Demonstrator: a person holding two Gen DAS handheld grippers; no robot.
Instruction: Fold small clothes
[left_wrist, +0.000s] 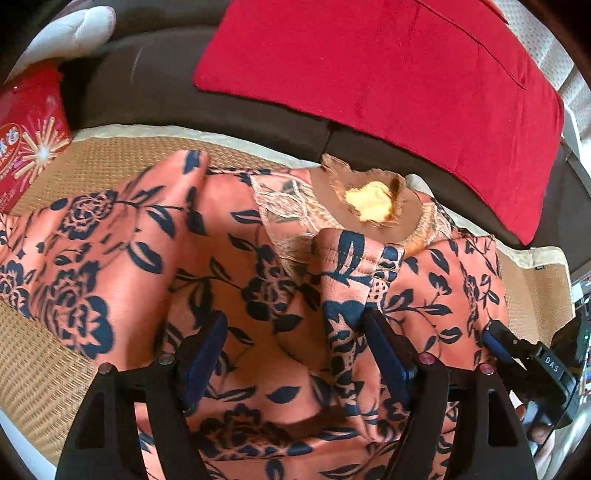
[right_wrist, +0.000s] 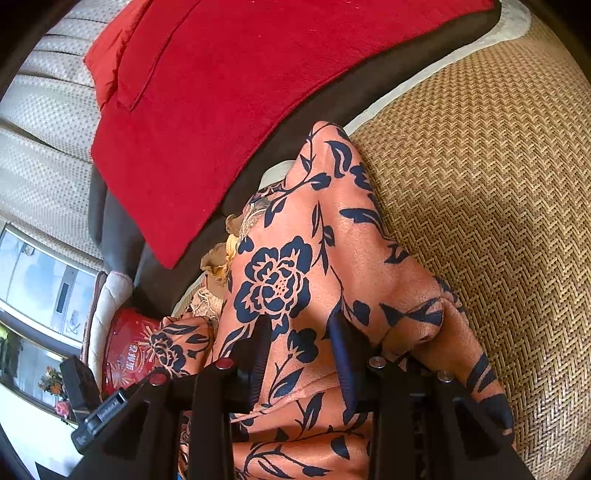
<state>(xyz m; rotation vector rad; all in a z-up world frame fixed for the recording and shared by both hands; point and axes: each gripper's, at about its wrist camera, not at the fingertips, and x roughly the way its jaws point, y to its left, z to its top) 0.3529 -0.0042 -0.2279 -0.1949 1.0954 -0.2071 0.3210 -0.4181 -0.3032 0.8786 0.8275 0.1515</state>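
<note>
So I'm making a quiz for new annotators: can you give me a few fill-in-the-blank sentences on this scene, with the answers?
1. The orange garment is printed with dark blue ____.
2. The garment lies on a woven ____.
3. The cushion behind the garment is ____ in colour.
4. The left gripper has its fingers spread over the cloth, so it is ____.

Missing words: flowers; mat; red; open

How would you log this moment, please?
left gripper: open over floral garment | right gripper: open over it | surface: woven mat
</note>
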